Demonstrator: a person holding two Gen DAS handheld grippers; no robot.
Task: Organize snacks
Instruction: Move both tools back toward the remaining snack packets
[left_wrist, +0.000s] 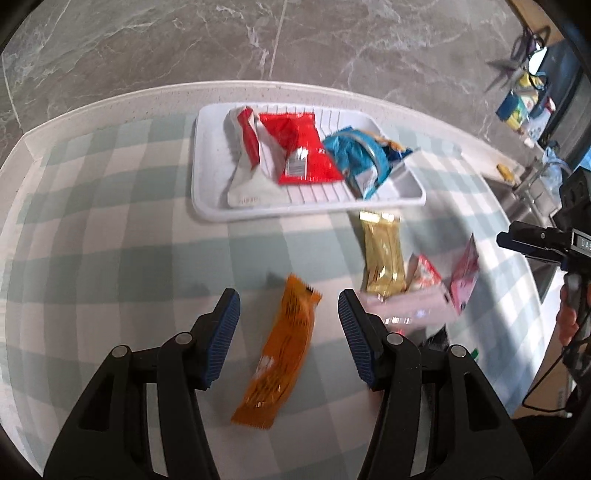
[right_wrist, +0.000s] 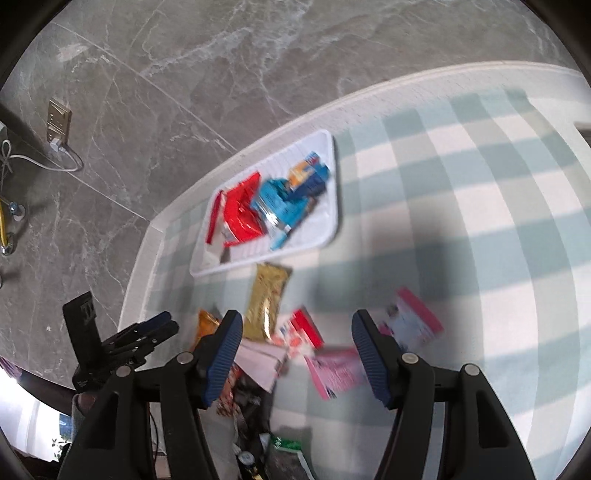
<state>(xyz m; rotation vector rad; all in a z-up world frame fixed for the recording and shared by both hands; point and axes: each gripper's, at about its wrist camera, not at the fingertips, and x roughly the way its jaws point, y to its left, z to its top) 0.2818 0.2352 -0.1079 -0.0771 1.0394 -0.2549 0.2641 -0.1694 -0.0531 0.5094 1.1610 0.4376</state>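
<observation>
Right gripper body (left_wrist: 580, 242): white letters on a small plate at the frame edge, seemingly "DA", cut off beyond that.
Red packet (left_wrist: 299, 147): bore a white barcode label; bars were visible, digits too blurred to read.
White packet (left_wrist: 247, 184): carried a line of small grey print near its lower edge, illegible.
Orange packet (left_wrist: 284, 350): had a white mark on the wrapper, not readable.
Gold packet (left_wrist: 382, 258): no legible print.
Pink packets (right_wrist: 336, 371): printing was smeared by blur, unreadable.
</observation>
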